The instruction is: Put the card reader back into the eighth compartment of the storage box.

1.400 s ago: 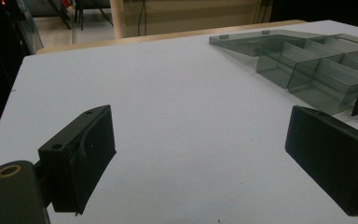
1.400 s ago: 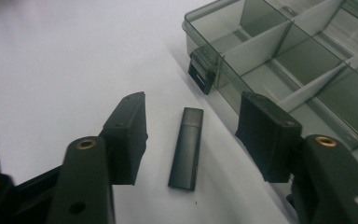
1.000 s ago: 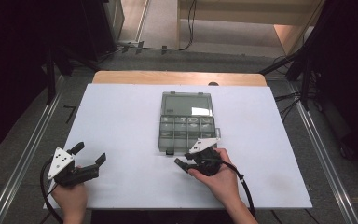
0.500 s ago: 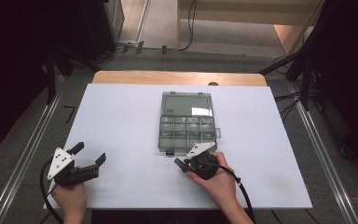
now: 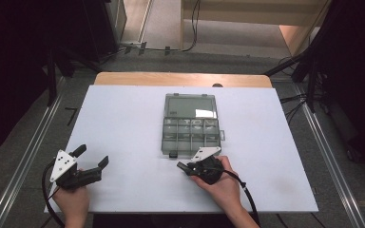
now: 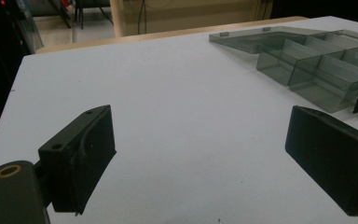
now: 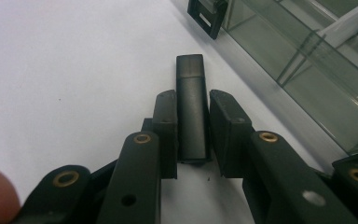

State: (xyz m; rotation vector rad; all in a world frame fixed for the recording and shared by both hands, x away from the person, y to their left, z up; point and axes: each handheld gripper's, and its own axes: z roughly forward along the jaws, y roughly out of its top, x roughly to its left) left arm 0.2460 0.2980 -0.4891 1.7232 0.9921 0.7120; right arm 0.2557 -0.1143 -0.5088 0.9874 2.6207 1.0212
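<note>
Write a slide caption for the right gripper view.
Right gripper grips a small black stick beside the clear organizer box.

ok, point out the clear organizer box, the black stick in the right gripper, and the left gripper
organizer box (image 5: 190, 124), high view, middle of its compartments.
black stick (image 7: 191, 100), right gripper view, middle of its top face.
left gripper (image 5: 91, 159), high view, midway between fingertips.

A matt white table top (image 5: 123, 118) with a bare wood edge (image 5: 180, 79) was seen. The organiser box (image 5: 190, 124) was of glossy, smoky clear plastic. A small matt black plastic bar (image 7: 192, 107) was gripped between matt black jaws.
</note>
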